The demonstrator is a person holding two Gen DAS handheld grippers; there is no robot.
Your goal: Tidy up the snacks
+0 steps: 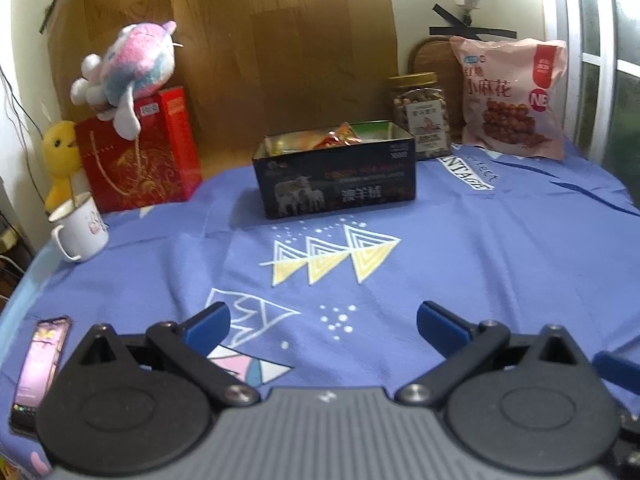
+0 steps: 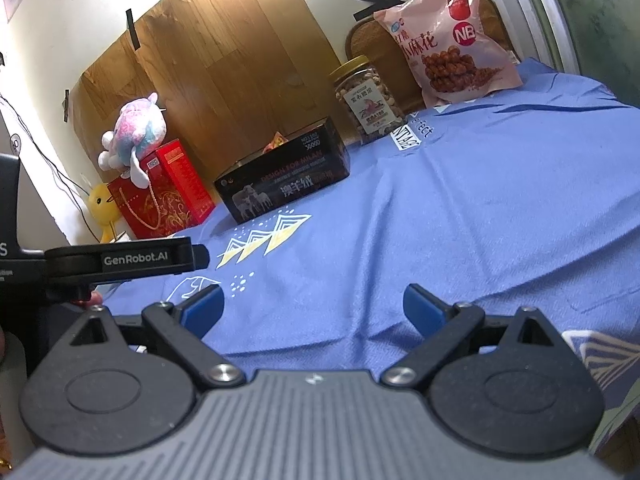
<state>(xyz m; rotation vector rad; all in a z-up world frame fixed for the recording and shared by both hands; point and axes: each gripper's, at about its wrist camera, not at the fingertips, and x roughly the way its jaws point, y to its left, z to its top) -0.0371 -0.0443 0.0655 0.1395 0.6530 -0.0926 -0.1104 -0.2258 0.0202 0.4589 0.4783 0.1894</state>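
Note:
A black open tin box (image 1: 336,182) stands mid-table with orange snack packets (image 1: 340,136) inside; in the right wrist view the tin box (image 2: 284,178) shows one packet (image 2: 276,140) poking out. A clear nut jar (image 1: 420,114) (image 2: 366,98) with a gold lid stands right of it. A pink snack bag (image 1: 514,96) (image 2: 446,34) leans at the back right. My left gripper (image 1: 323,320) hovers open over the blue cloth, well short of the box. My right gripper (image 2: 313,304) is open too, with nothing between its fingers.
A red gift bag (image 1: 136,152) carries a pink plush toy (image 1: 128,68); a yellow chick toy (image 1: 60,156) stands beside it. A white mug (image 1: 80,228) sits at the left edge, a phone (image 1: 40,364) at the near left. The left gripper's body (image 2: 120,260) is close on the right gripper's left.

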